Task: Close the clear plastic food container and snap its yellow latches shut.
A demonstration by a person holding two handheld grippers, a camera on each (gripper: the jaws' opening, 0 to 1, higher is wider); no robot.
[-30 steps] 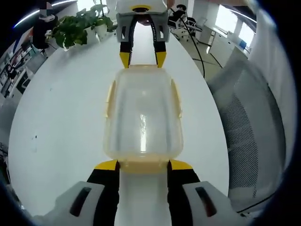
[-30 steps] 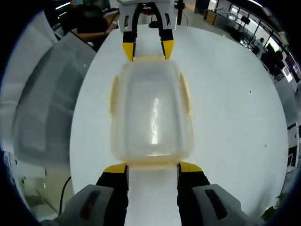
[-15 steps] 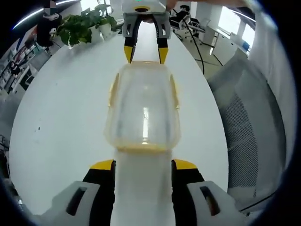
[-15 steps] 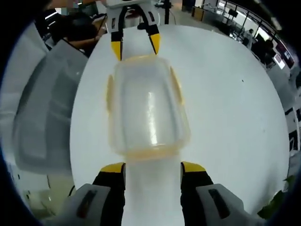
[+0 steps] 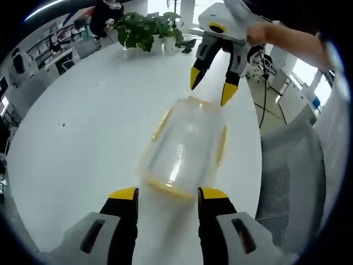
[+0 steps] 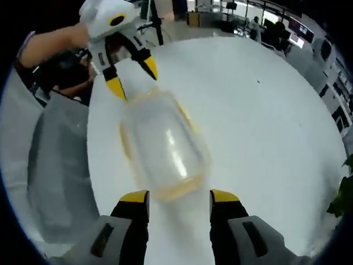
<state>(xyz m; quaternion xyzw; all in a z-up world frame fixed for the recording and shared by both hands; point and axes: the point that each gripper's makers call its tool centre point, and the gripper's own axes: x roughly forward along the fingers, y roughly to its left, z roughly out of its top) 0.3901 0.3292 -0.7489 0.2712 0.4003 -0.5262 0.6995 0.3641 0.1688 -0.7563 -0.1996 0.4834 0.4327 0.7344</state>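
Note:
The clear plastic food container (image 5: 185, 149) lies on the white table (image 5: 83, 121) with its lid on and yellow latches (image 5: 223, 144) along its long sides. In the left gripper view my left gripper (image 5: 168, 194) is open, its yellow tips just short of the container's near end. My right gripper (image 5: 211, 88) hovers open past the far end, apart from the box. From the right gripper view the same container (image 6: 162, 146) sits ahead of my open right gripper (image 6: 179, 197). The left gripper (image 6: 132, 79) hangs open beyond it. Whether the latches are snapped is unclear.
Potted plants (image 5: 143, 27) stand at the table's far edge. A grey mesh chair (image 5: 289, 176) is close to the table's side, seen also as a chair (image 6: 55, 160) in the right gripper view. A person's forearm (image 5: 287, 38) holds the right gripper.
Both grippers have drawn back and lifted from the container's two ends, where their tips stood against it a second ago. Both views have tilted. The container stays on the table.

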